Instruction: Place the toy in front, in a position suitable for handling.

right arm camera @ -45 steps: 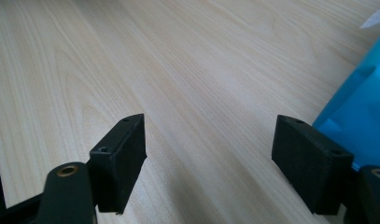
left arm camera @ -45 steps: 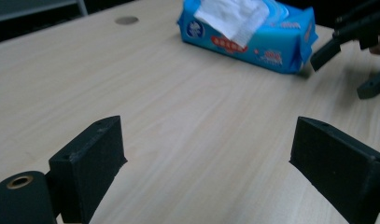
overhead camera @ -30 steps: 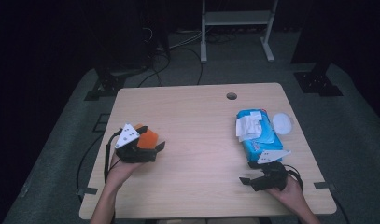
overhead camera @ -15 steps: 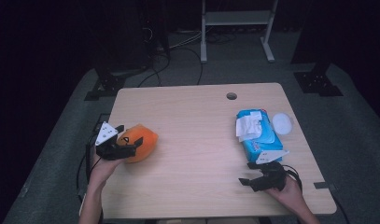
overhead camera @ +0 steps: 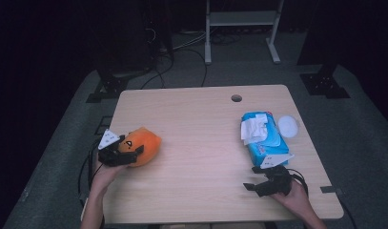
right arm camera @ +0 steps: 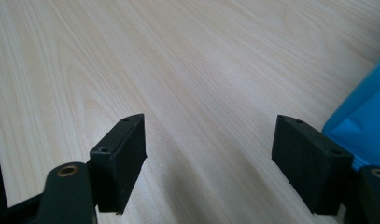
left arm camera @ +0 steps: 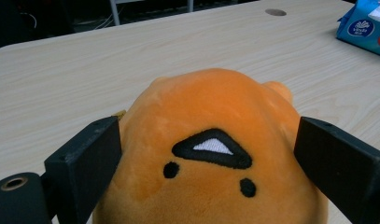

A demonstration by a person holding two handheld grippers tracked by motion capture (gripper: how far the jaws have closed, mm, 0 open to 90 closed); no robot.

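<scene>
At the worktop's (overhead camera: 196,119) left edge the left gripper (overhead camera: 120,153) has its fingers (left arm camera: 85,158) spread around an orange plush toy (overhead camera: 143,144), one finger on each flank; whether they press into the plush cannot be told. Ahead of those fingers lies bare pale wood, with a blue wipes pack (overhead camera: 261,137) far off toward the right. The right gripper (overhead camera: 272,181) hovers near the front right corner, fingers (right arm camera: 122,158) wide apart and holding nothing, the pack just beside its right finger. A white round lid (overhead camera: 288,126) lies beyond the pack. Dark floor, cables and a metal stand (overhead camera: 241,21) surround the worktop.
</scene>
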